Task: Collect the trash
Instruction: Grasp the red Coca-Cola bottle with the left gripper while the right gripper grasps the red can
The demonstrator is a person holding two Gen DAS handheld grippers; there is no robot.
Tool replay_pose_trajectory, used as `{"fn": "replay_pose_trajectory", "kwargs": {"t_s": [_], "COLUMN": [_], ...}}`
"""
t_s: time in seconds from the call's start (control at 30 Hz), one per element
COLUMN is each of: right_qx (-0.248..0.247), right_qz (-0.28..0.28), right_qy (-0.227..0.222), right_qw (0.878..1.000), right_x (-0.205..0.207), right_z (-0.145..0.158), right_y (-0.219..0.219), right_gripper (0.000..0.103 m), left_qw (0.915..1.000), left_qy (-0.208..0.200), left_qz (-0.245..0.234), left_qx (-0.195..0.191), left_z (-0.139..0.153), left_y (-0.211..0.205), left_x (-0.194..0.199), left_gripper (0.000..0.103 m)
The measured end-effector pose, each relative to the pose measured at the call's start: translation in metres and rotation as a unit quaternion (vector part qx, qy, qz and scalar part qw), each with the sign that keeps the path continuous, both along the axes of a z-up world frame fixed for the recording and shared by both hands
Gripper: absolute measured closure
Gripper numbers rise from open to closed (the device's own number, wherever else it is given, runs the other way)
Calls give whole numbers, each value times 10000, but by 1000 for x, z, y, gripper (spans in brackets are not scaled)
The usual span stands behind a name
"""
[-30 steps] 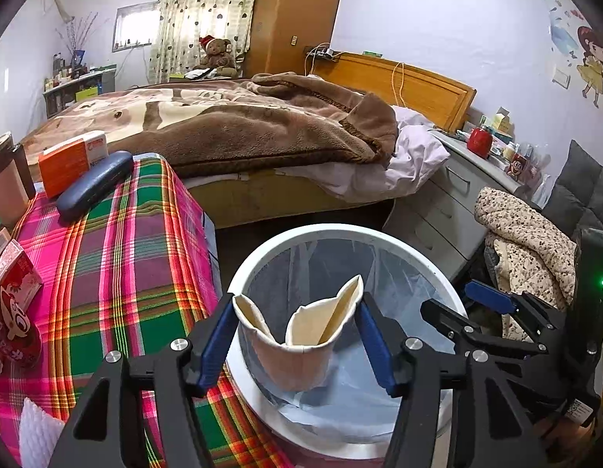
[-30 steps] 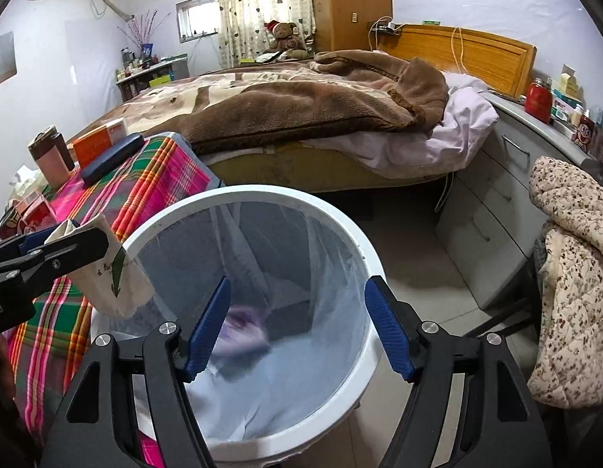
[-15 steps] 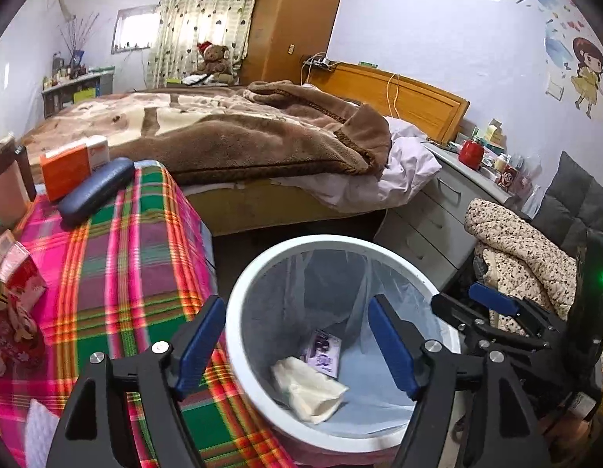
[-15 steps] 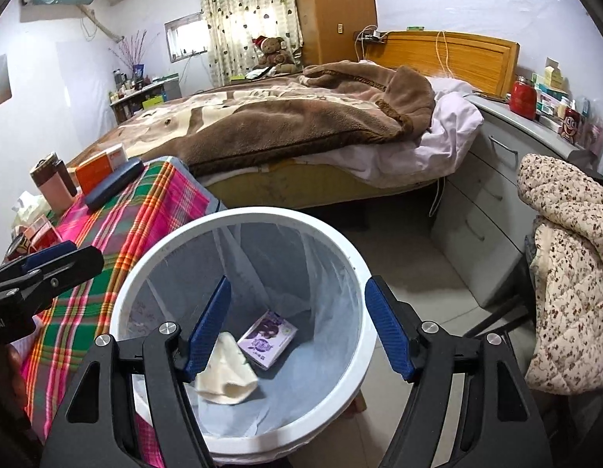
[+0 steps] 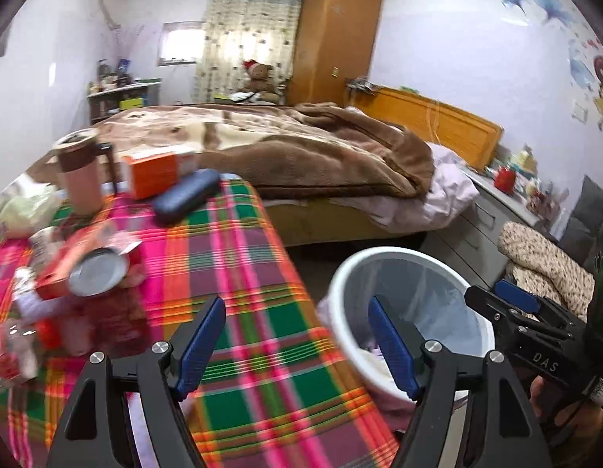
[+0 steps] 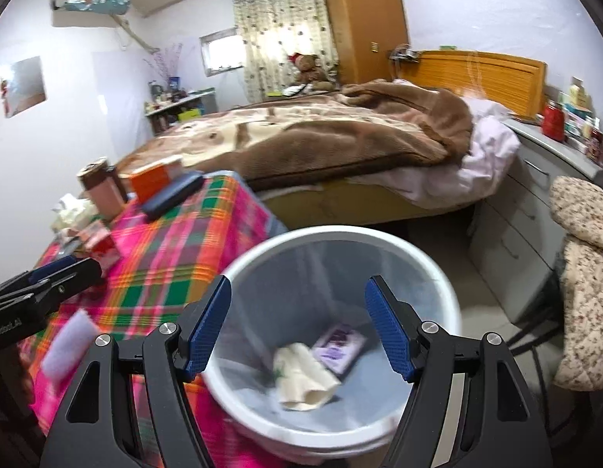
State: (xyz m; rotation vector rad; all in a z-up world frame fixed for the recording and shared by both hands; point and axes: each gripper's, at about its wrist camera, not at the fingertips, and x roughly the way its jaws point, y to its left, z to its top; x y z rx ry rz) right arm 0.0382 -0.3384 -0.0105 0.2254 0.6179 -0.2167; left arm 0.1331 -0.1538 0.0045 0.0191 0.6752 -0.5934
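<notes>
A white trash bin (image 6: 437,284) with a clear liner stands beside the plaid-covered table (image 5: 239,273). In it lie a crumpled cream paper cup (image 6: 305,380) and a small purple packet (image 6: 340,347). The bin also shows in the left wrist view (image 5: 379,261). My left gripper (image 5: 297,343) is open and empty over the table's right edge. My right gripper (image 6: 297,329) is open and empty above the bin. Red snack wrappers and a round foil lid (image 5: 96,273) lie at the table's left. A white foam piece (image 6: 69,345) lies near the table's front.
On the table's far end stand a brown mug (image 5: 81,179), an orange box (image 5: 157,171), a dark blue case (image 5: 186,195) and a pale bag (image 5: 24,210). A bed (image 5: 282,148) lies behind. Grey drawers (image 6: 511,214) and a floral quilt (image 6: 586,273) are on the right.
The left gripper let the paper cup drop into the bin, opened, then swung left over the table. The right gripper stayed open above the bin.
</notes>
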Motion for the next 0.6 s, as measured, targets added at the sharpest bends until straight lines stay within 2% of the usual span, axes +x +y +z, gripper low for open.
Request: {"fn": "replay_pose_trajectory", "kwargs": {"t_s": [0.13, 0.23, 0.6], "right_qx": [21, 46, 123], "right_qz": [292, 528, 1392], "right_qy": [-97, -155, -101], "right_qw": [9995, 9985, 9901], "right_x": [9, 18, 52], "right_z": [2, 2, -8], "right_y": [25, 45, 111], "right_gripper": [30, 30, 30], "left_qw": [9997, 9988, 9938], "left_qy": [-35, -160, -181], "left_qz": [249, 451, 1043], "left_qx": [-37, 109, 341], "left_z": [3, 3, -7], "left_y": [40, 69, 176], "left_x": [3, 4, 21], "left_gripper": [28, 28, 28]}}
